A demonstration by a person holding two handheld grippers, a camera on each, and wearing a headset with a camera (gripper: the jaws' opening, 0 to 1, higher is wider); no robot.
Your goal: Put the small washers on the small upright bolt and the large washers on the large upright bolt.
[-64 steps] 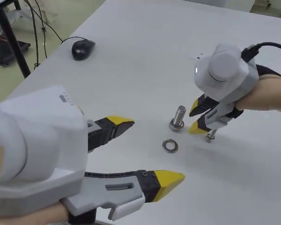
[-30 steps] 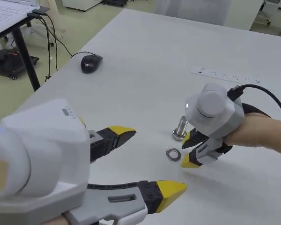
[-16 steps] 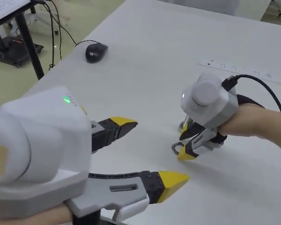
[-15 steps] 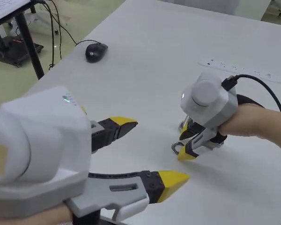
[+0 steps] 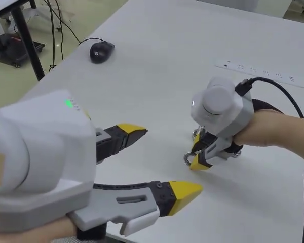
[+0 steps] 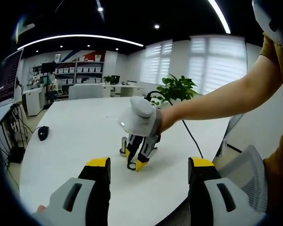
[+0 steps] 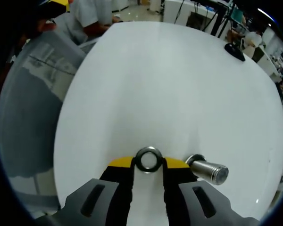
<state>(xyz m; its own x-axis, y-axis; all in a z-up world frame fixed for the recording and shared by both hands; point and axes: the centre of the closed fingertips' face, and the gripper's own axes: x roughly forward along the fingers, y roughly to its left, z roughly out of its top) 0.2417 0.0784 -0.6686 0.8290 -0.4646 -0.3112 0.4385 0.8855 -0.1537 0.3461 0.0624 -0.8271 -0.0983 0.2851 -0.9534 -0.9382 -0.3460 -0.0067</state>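
Note:
My right gripper [image 5: 196,156] is shut on a large steel washer [image 7: 148,159], which stands on edge between the yellow tips just above the white table [image 5: 157,86]. The washer [image 5: 186,160] pokes out at the left of those tips. Right beside it stands the large upright bolt [image 7: 208,170], mostly hidden behind the gripper in the head view, where only a part of the bolt [image 5: 196,134] shows. My left gripper [image 5: 159,162] is held open nearer the front edge, with nothing between its fingers. From the left gripper view, my left gripper [image 6: 149,165] faces the right gripper [image 6: 135,162] and the bolt [image 6: 123,145].
A black mouse [image 5: 101,50] with its cable lies at the far left of the table. A white power strip [image 5: 256,68] lies at the back right. The right gripper's black cable [image 5: 281,91] runs over the arm. The table edge drops to the floor on the left.
My right gripper has come from beside the bolt down to the loose washer and shut on it. The left gripper has stayed open in place.

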